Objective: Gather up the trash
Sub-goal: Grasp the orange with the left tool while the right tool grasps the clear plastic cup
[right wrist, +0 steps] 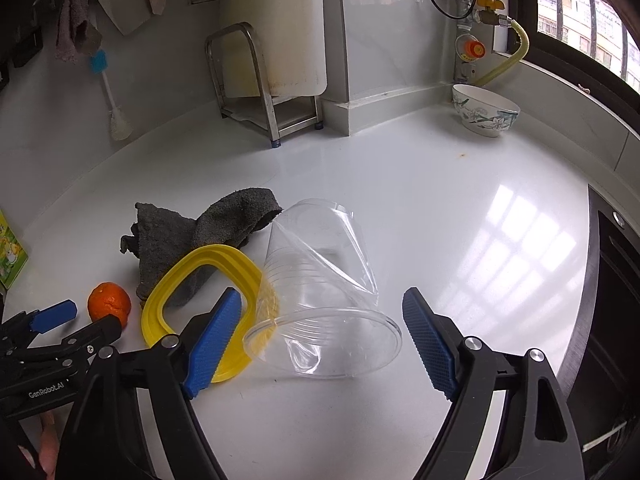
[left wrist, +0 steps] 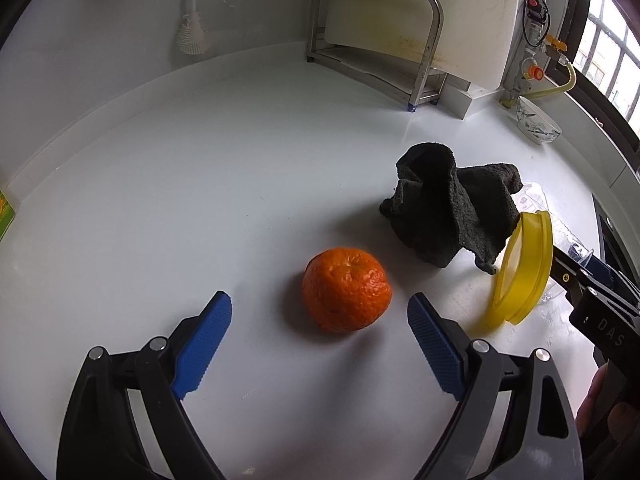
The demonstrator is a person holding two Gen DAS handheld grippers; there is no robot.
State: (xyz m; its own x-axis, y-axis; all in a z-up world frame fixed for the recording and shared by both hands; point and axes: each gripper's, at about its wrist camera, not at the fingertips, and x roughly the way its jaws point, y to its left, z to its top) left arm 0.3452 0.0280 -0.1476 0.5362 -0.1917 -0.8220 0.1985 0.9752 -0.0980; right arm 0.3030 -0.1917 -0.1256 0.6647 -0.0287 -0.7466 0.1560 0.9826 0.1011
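Between the right gripper's parted jaws lies a crushed clear cup.

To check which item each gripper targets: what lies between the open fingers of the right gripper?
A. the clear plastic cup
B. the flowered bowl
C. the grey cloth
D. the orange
A: the clear plastic cup lies on its side between the right gripper fingers, untouched.

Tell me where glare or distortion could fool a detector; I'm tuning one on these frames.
Right wrist view: window glare bleaches the counter; the clear cup shows mostly by highlights. Left wrist view: soft light, the orange sharp with a faint shadow; fisheye bends the counter's back edge.
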